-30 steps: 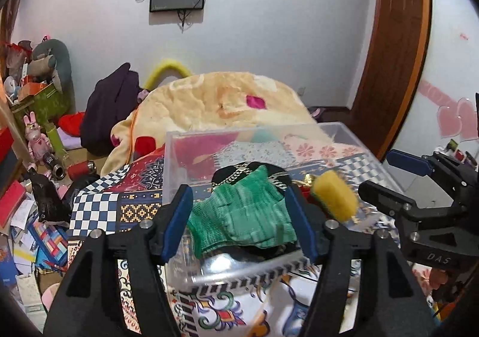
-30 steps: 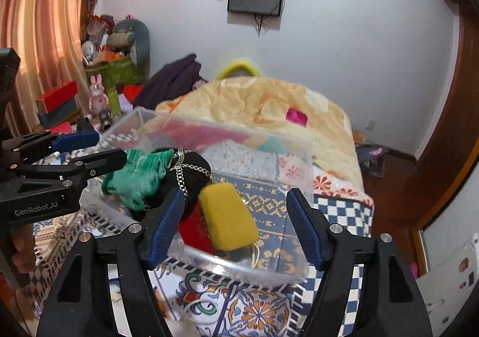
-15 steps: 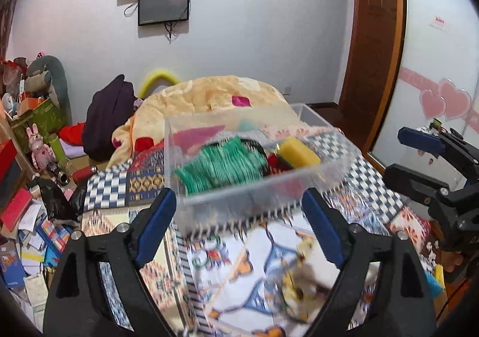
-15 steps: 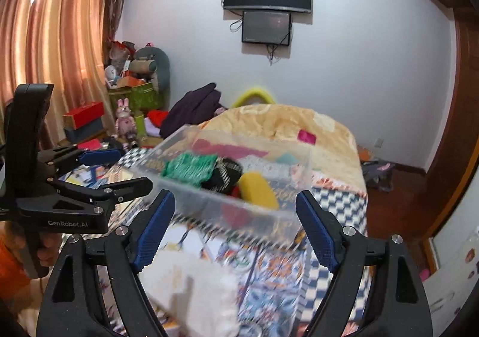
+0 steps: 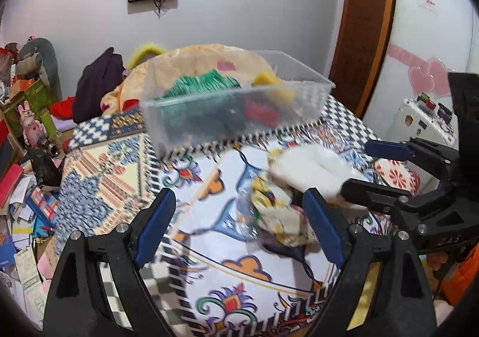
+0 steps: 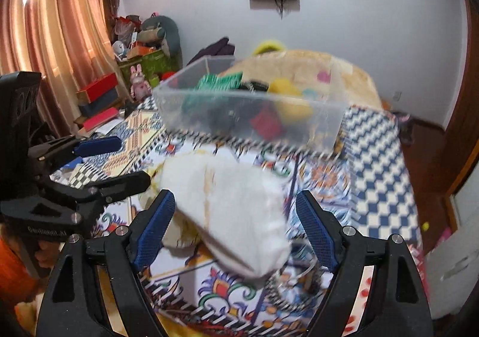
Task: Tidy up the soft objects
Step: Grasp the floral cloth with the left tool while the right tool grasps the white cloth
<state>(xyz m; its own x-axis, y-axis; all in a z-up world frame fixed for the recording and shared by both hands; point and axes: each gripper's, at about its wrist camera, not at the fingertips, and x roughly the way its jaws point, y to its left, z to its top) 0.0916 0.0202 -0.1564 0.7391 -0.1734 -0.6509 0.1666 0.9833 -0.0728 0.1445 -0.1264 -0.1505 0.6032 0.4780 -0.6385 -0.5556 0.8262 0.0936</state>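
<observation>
Here, white cloth (image 6: 236, 211) between open right tool (image 6: 236, 226) fingers, untouched.

A clear, smooth plastic bin (image 5: 236, 115) sits on patterned cloth bedding (image 5: 113, 175); the blurred white bundle (image 6: 236, 211) looks like soft fabric.

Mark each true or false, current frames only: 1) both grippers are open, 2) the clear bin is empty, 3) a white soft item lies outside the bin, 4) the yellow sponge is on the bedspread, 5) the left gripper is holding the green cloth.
1) True: left gripper and right gripper are both open.
2) False: the clear bin holds the green cloth, the yellow sponge and a red item.
3) True: the white soft item lies on the bedspread.
4) False: it is in the bin.
5) False: the gripper holds nothing; the cloth is in the bin.
</observation>
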